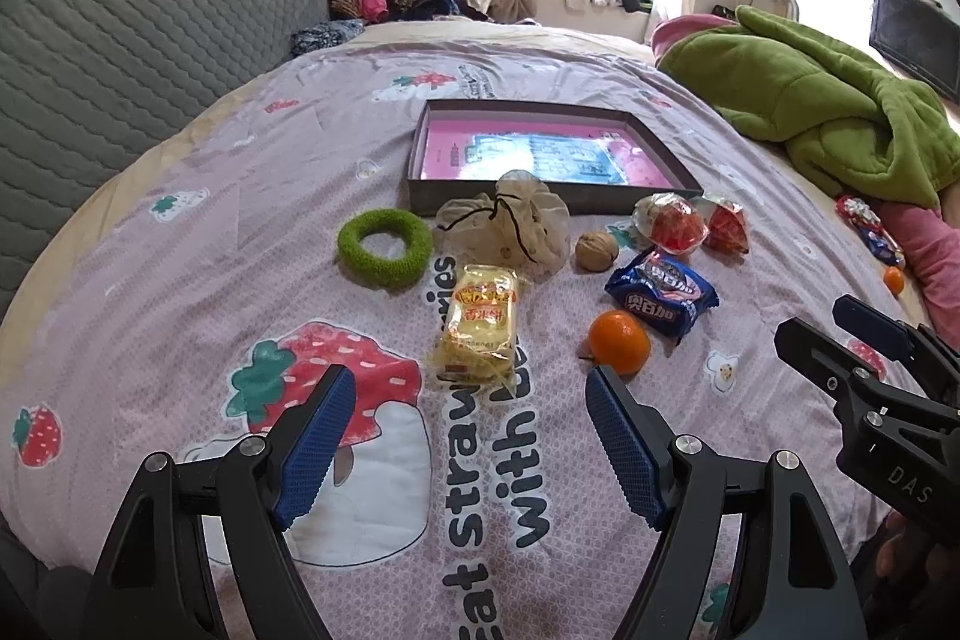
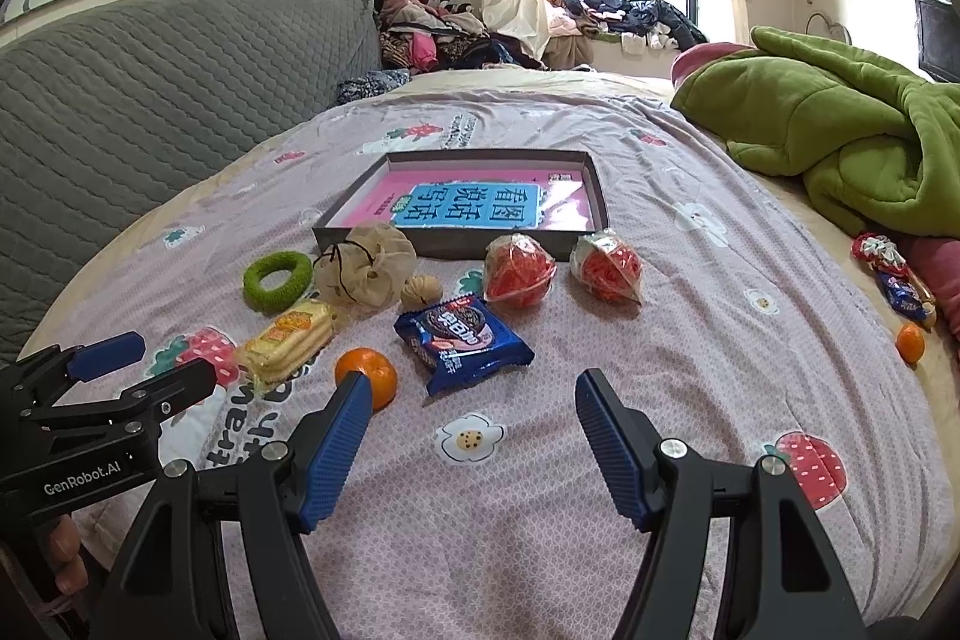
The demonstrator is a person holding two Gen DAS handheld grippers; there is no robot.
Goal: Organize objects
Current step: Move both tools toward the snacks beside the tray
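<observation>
Left gripper (image 1: 468, 400) low in frame, jaws spread, empty; right gripper (image 2: 471, 403) likewise spread, empty; snacks lie mid-frame on the bed (image 1: 180, 292): orange (image 1: 619, 342), blue packet (image 1: 663, 293), yellow packet (image 1: 480, 322); shallow box (image 1: 540, 196) just beyond.

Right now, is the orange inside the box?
No, the orange lies on the bedspread nearer the camera, while the box holds only a pink and blue book.

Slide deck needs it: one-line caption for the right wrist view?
Open right gripper above a bedspread, facing orange, blue cookie pack and shallow box.
</observation>
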